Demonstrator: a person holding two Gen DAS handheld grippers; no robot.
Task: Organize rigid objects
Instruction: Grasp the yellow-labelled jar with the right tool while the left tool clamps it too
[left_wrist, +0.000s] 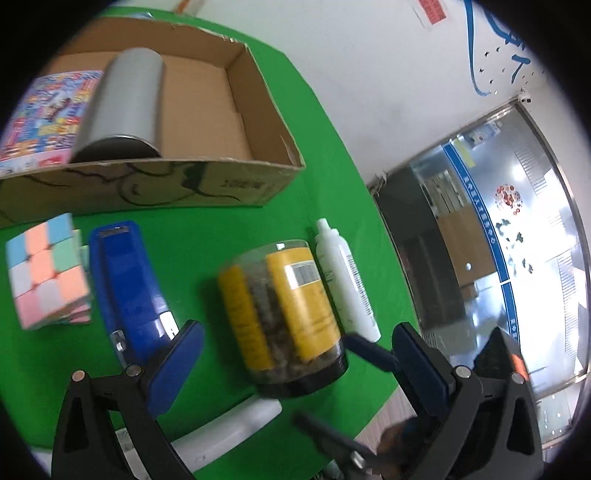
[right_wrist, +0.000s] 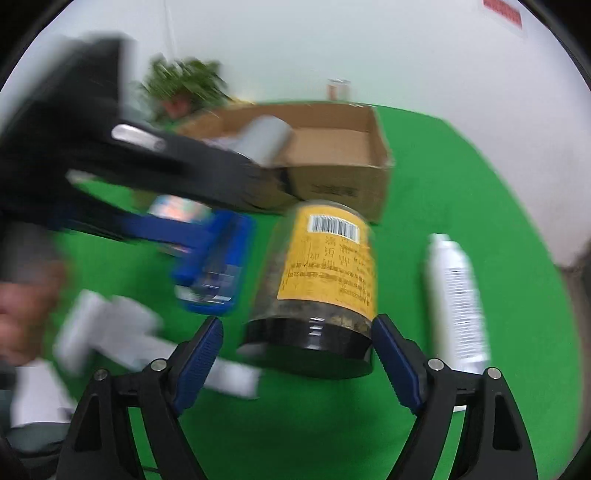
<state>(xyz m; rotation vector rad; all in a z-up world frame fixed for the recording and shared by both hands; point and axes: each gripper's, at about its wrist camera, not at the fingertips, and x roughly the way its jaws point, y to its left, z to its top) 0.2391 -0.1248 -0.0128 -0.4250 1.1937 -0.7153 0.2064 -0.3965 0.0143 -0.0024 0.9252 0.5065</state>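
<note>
Both grippers stood released: the right gripper straddled the black lid end of the yellow-labelled jar, its pads not pressing it, while the left gripper hung wide, holding nothing. That jar lay on the green table between a blue stapler and a white bottle, near the cardboard box holding a silver can.

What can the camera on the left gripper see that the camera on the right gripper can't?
Only the left view shows the pastel puzzle cube, the colourful printed box inside the cardboard box, and a glass door.

Only the right view shows a leafy plant and a person's hand at the left edge.

Both show the cardboard box with a grey can in it, the yellow-labelled jar, the white bottle and the blue stapler.
</note>
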